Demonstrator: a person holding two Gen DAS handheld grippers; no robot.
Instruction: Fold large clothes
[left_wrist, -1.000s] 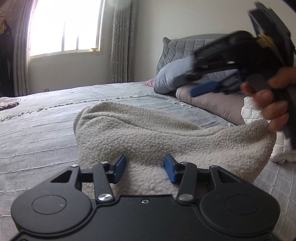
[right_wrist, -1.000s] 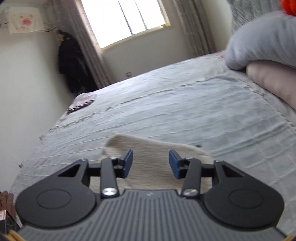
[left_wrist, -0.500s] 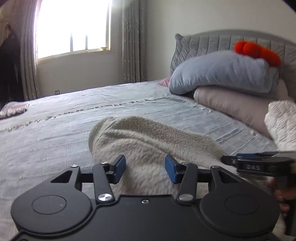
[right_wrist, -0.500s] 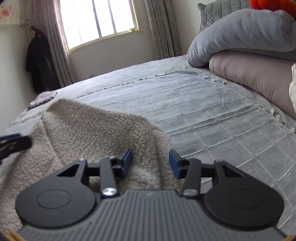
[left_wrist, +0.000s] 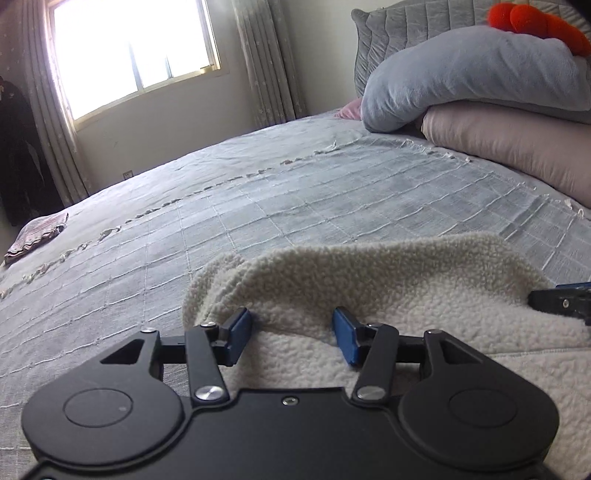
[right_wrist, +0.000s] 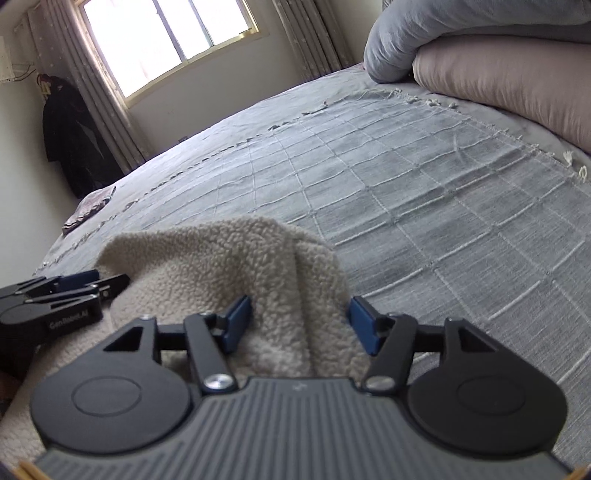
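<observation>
- The left tool (left_wrist: 291, 338) is low over the fluffy cream garment (left_wrist: 388, 295) on the bed (left_wrist: 295, 206). Its jaws are opening, with fleece between them, and the pads do not look pressed on it.
- The right tool (right_wrist: 301, 325) is opening too. A bump of fleece sits between its jaws, but there is a gap on one side, so it is letting go.
- The garment lies right in front of both tools, bunched up at its far edge.
- To do this step well, I think both tools should let go all the way, then pull straight back so the fold stays flat and no fleece gets dragged.
- Count: two tools, one garment, two pillows (left_wrist: 480, 74) far ahead, one red fuzzy thing (left_wrist: 535, 22) on top, one small cloth (left_wrist: 37, 236) far left.
</observation>
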